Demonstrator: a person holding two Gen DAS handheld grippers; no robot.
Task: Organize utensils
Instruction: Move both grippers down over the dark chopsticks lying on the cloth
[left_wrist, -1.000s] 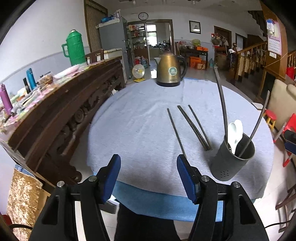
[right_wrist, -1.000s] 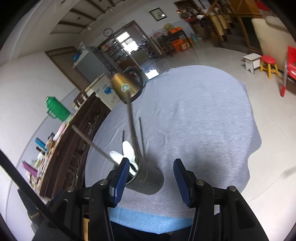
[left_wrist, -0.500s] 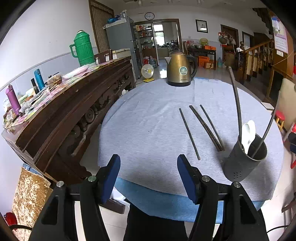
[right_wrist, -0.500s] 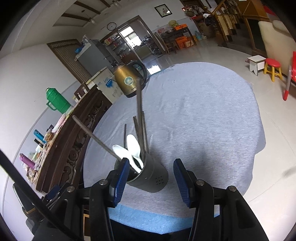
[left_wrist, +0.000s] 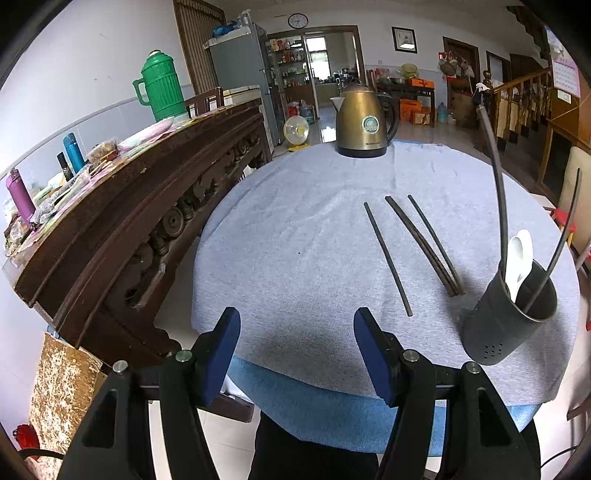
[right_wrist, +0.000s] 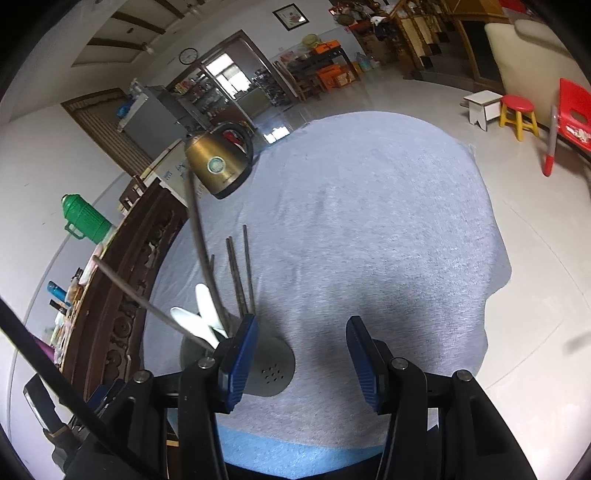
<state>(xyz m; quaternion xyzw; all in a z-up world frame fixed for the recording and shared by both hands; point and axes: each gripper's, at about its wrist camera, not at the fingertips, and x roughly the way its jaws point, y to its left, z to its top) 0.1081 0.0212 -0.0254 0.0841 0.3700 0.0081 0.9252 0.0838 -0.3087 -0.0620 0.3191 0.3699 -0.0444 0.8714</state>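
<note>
1. While both tools hang over the near edge of the round table (left_wrist: 295, 229), neither holds anything: the left gripper (left_wrist: 296, 347) stands with its blue pads wide apart, only grey cloth between them.
2. Right gripper (right_wrist: 300, 354): jaws also spread wide, nothing between the pads; its left pad overlaps the holder in view, contact cannot be told.
3. Dark cylindrical utensil holder (left_wrist: 508, 314) stands upright near the table's right front edge. In it: two white spoons (left_wrist: 517, 258) and two long dark chopsticks (left_wrist: 496, 184), leaning outward.
4. Loose chopsticks (left_wrist: 424, 243) lie flat on the cloth, left of the holder and apart from it. One single stick (left_wrist: 387, 256) lies by itself; the others lie close together, tips nearly meeting at the near end. Their count is unclear.
5. Brass-coloured kettle (left_wrist: 364, 122) sits at the far edge of the table, well apart from the utensils.
6. Dark carved sideboard (left_wrist: 140, 206) runs along the left, a green thermos (left_wrist: 162, 88) on top.
</note>
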